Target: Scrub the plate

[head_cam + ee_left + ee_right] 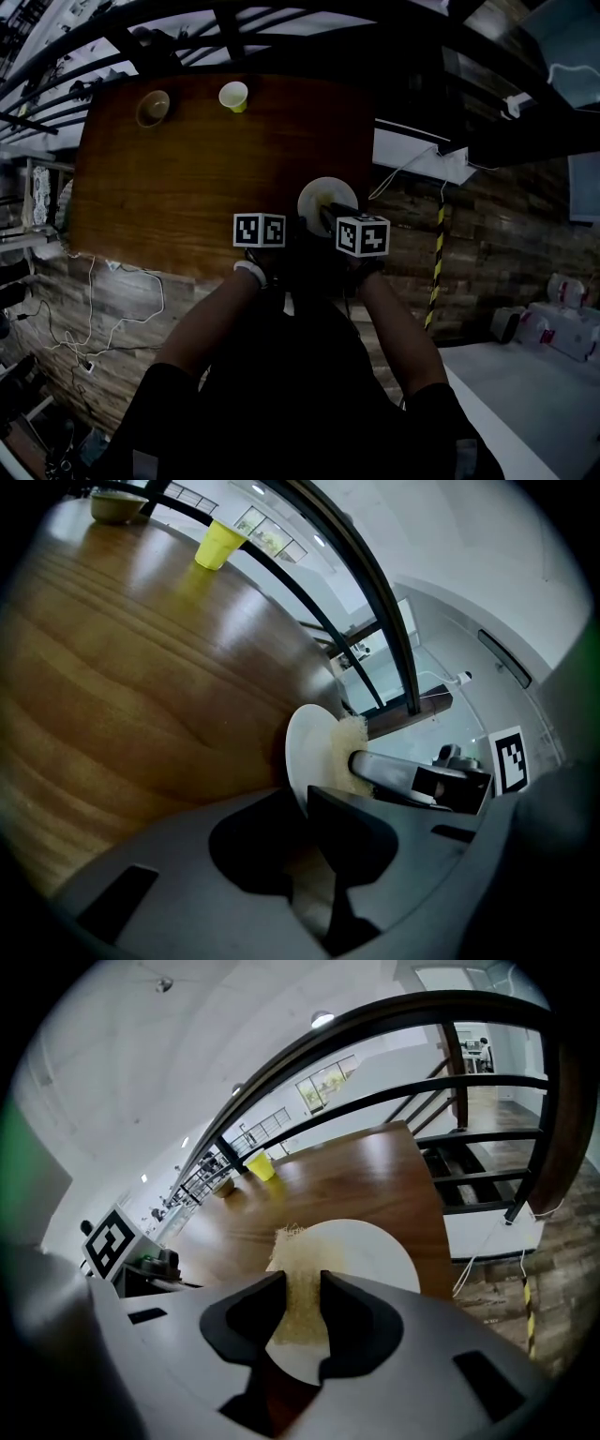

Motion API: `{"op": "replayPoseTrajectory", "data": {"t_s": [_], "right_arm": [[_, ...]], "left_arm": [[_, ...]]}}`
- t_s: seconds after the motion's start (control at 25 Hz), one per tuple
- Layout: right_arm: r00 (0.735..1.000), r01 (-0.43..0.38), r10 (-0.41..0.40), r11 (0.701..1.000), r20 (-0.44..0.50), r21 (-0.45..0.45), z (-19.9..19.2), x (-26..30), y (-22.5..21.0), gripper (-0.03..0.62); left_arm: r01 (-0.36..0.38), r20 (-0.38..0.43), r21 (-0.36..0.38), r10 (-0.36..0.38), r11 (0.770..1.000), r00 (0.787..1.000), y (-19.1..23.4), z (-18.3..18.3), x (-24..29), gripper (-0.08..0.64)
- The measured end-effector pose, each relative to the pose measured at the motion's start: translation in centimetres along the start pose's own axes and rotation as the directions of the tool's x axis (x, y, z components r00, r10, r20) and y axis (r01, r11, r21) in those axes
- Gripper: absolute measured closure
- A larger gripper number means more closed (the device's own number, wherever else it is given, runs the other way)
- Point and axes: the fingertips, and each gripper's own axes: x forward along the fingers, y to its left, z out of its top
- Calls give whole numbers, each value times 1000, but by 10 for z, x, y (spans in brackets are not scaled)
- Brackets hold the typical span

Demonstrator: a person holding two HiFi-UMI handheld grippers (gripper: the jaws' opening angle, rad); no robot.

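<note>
A yellow cup (233,96) and a brown bowl (153,108) stand near each other at the wooden counter's (187,178) far edge. Black railing (225,26) runs beyond it; cables (94,323) trail over the floor at left.

The round white plate (306,747) is tipped up by the near right edge of the brown wooden table (141,696). Its rim is pinched in the left gripper (305,810). The pale yellow, scratchy scrub pad (296,1258) is squeezed in the right gripper (300,1299) and presses on the plate's face.
</note>
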Motion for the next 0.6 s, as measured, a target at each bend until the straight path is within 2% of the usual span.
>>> {"op": "replayPoseTrajectory", "data": {"t_s": [0.4, 0.52, 0.6], "right_arm": [[996, 67, -70, 995, 48, 70, 0, -31, -40, 465], [990, 108, -116, 989, 82, 101, 7, -39, -45, 465], [986, 103, -119, 985, 114, 135, 12, -43, -44, 465]], "left_arm": [[-2, -2, -3, 2, 1000, 1000, -1, 0, 1, 495], [0, -3, -3, 0, 1000, 1000, -1, 0, 1, 495], [11, 10, -3, -11, 1000, 1000, -4, -1, -1, 495]]}}
